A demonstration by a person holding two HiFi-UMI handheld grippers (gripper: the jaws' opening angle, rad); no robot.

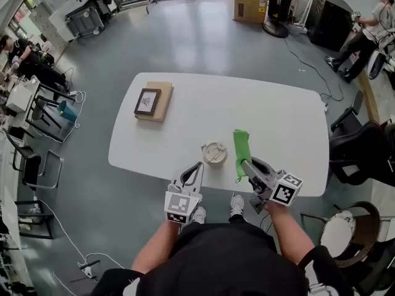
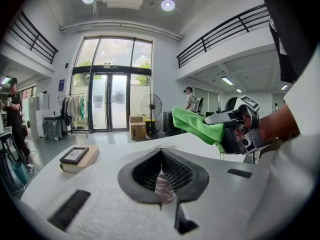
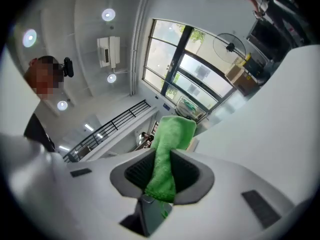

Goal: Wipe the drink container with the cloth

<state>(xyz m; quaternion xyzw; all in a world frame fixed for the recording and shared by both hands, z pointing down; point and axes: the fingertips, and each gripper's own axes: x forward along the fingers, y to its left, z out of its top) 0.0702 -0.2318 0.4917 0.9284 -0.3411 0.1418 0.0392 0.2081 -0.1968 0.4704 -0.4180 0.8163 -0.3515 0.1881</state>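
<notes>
The right claw (image 1: 250,165) is clamped on one end of the green cloth (image 1: 240,143), which hangs limp beyond its tips. The drink container (image 1: 214,154), a lidded cup on the table (image 1: 278,116), sits just left of that claw and just ahead of the left claw (image 1: 197,167), whose jaws are pressed together on nothing I can name. The cup looks light and easily tipped (probably smooth-sided too). It likely needs steadying low on its wall while the soft cloth wraps it.

white table (image 1: 271,113) w/ lidded cup (image 1: 214,153) & tan book (image 1: 165,100)
</notes>
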